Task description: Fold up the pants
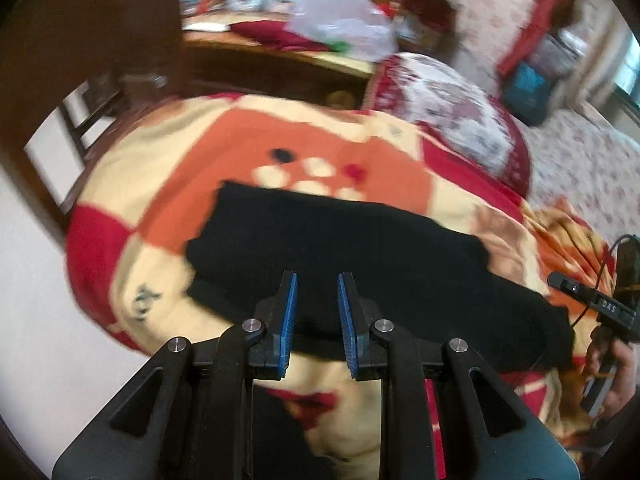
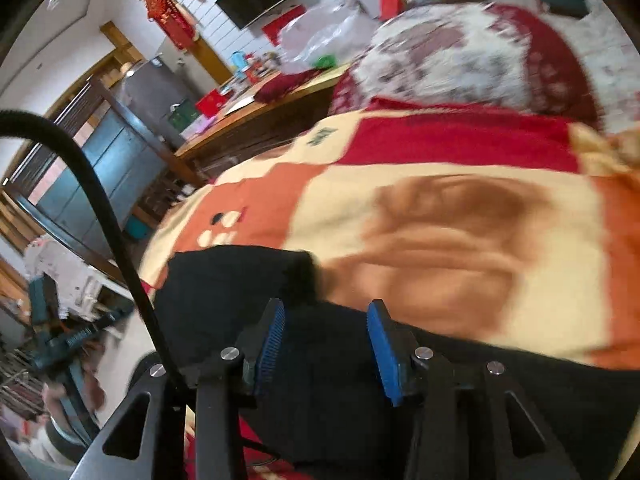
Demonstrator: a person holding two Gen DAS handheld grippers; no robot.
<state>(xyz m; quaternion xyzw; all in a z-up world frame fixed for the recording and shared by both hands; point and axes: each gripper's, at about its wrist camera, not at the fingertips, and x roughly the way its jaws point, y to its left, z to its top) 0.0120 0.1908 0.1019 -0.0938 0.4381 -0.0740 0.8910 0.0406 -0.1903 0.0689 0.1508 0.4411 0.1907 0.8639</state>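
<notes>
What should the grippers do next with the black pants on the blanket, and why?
Probably lower the left hand-held gripper and close it on the near edge of the black pants. Both it and the right hand-held gripper look open and hold nothing, and the pants lie spread over the orange and cream blanket, so a fold needs a grip on an edge first.
</notes>
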